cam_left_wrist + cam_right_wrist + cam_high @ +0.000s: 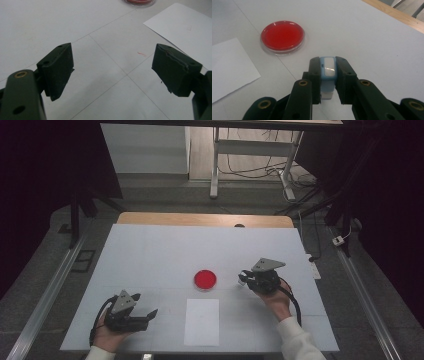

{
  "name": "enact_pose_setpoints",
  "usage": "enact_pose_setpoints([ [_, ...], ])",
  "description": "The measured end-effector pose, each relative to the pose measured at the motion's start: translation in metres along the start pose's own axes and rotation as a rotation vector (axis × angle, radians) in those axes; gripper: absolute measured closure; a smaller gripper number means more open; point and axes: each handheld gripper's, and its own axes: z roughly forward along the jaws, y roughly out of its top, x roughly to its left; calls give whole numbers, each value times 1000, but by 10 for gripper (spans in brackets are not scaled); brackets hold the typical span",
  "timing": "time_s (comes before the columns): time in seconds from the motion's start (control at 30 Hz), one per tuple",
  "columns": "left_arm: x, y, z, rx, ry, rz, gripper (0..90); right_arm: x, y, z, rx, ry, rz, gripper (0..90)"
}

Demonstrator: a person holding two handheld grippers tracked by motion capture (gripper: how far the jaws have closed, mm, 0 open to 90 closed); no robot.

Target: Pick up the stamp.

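A round clear dish with red contents (205, 279) (282, 36) lies near the middle of the white tabletop (150, 250). Just in front of it sits a white sheet of paper (202, 321) (229, 67). My right gripper (243, 278) (328, 61) is to the right of the dish, shut on a small light-blue and white block (328, 70) held upright between its pads. My left gripper (150, 316) (112, 53) rests low at the front left, open, with bare table between its jaws. In the left gripper view the dish (138, 2) and paper (185, 32) lie ahead.
The white board covers a wooden table whose far edge (205, 219) (397, 13) shows behind. Thin grid lines and a small red mark (142, 53) cross the surface. Desk legs and cables (250, 170) stand on the floor beyond.
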Motion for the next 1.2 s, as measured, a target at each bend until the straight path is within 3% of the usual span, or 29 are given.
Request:
enact_pose_setpoints([
  [0.3, 1, 0, 0, 2, 2, 1, 176, 0, 4, -8, -42, 17, 34, 748],
  [1.2, 1, -1, 1, 5, 4, 1, 176, 14, 19, -20, -129, 87, 56, 748],
])
